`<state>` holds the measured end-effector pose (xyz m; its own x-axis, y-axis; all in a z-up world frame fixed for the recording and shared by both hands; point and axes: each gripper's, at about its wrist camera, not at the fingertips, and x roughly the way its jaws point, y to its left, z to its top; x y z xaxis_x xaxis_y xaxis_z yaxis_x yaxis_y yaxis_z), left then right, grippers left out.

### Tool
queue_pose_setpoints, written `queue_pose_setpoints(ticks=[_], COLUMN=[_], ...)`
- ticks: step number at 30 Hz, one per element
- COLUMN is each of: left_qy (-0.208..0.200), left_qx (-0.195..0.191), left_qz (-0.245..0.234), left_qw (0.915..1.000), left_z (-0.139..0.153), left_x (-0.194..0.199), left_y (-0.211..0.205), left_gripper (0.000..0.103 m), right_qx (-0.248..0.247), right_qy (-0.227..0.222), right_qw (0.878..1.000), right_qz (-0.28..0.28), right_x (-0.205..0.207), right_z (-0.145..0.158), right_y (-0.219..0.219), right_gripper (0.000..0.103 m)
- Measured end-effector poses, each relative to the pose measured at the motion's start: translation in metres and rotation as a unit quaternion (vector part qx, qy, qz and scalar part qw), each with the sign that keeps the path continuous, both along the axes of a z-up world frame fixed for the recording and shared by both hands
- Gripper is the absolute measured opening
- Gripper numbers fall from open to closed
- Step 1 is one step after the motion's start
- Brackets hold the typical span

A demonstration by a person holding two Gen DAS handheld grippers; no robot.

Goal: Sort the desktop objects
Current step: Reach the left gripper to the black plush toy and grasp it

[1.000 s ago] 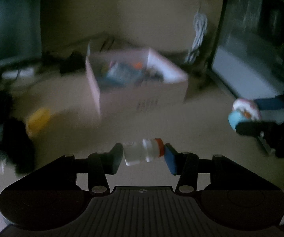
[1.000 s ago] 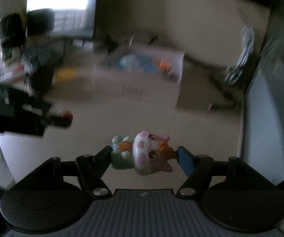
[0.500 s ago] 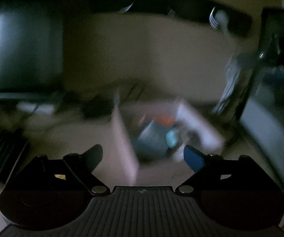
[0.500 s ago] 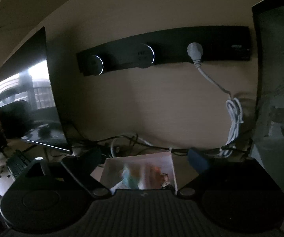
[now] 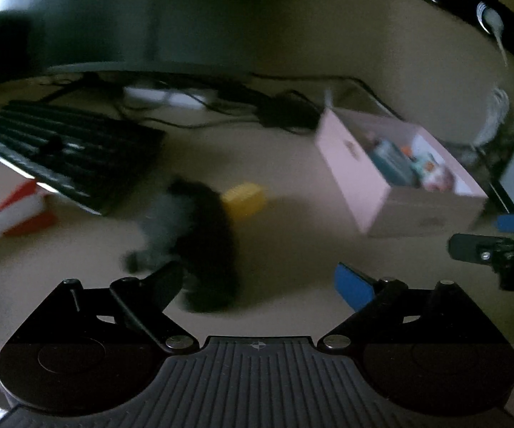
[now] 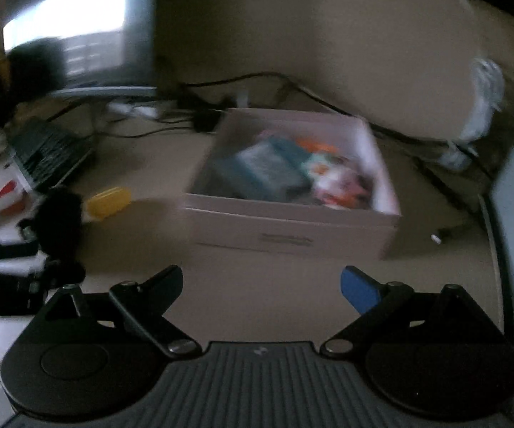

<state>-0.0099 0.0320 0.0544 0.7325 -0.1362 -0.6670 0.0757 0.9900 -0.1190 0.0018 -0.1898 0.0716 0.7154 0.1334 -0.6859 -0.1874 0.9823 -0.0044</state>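
Both grippers are empty and spread wide, and a drop-off into the pink cardboard box looks just finished. The left gripper has just been opening and nothing sits between its fingers; its view looks down over a black fuzzy object low in the centre-left of the frame, lying on the bench. The right gripper has also just been opening, released and holding nothing, with the box straight ahead in the middle of its frame.

The box already holds sorted things: a teal flat item, something orange, and a pale pink-and-white toy, all smeared by blur. Unsorted things lie to the left: a yellow case just beyond the fuzzy object, a red-and-white object at the left edge, and the keyboard in the upper left.

The step in hand appears to be picking the next piece. For the left gripper that is probably the black fuzzy object, close under its fingers: it needs to come down with the fingers astride it, then close. It looks soft, so it may squash or slip.

What the fuzzy object really is cannot be told; it is dark and blurred. The red-and-white object is cut off by the frame edge. The print on the box front is unreadable.
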Motion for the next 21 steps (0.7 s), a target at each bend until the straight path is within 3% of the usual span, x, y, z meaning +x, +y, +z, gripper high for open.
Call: queue_pose_setpoints(ticks=[2, 3, 5, 7, 14, 16, 18, 20, 21], left_qy=[0.0, 0.004, 0.018, 0.031, 0.05, 0.048, 0.043, 0.04, 0.039], left_qx=[0.004, 0.008, 0.009, 0.001, -0.024, -0.03, -0.032, -0.036, -0.038], left_qz=[0.02, 0.034, 0.06, 0.078, 0.107, 0.118, 0.127, 0.134, 0.135], left_qw=[0.9998, 0.9994, 0.998, 0.9964, 0.9927, 0.9915, 0.9904, 0.9895, 0.9893], left_z=[0.002, 0.0, -0.005, -0.01, -0.013, -0.011, -0.009, -0.009, -0.008], left_x=[-0.006, -0.009, -0.019, -0.031, -0.073, -0.08, -0.083, -0.083, -0.082], left_y=[0.014, 0.02, 0.035, 0.051, 0.082, 0.088, 0.094, 0.098, 0.099], left_gripper=[0.097, 0.097, 0.097, 0.097, 0.097, 0.097, 0.097, 0.097, 0.097], right_qx=[-0.011, -0.015, -0.004, 0.019, 0.109, 0.1, 0.077, 0.081, 0.079], right_qy=[-0.015, -0.018, -0.004, 0.016, 0.089, 0.095, 0.104, 0.11, 0.115], right_qw=[0.999, 0.998, 0.997, 0.995, 0.99, 0.99, 0.992, 0.99, 0.99], right_qz=[0.032, 0.049, 0.081, 0.094, 0.021, 0.014, 0.016, 0.021, 0.023], right_x=[0.004, 0.008, 0.023, 0.043, 0.127, 0.14, 0.144, 0.14, 0.137], right_z=[0.003, 0.003, 0.001, -0.002, -0.021, -0.03, -0.04, -0.045, -0.046], right_y=[0.024, 0.037, 0.062, 0.082, 0.129, 0.138, 0.144, 0.14, 0.137], right_gripper=[0.092, 0.084, 0.073, 0.07, 0.07, 0.061, 0.044, 0.04, 0.032])
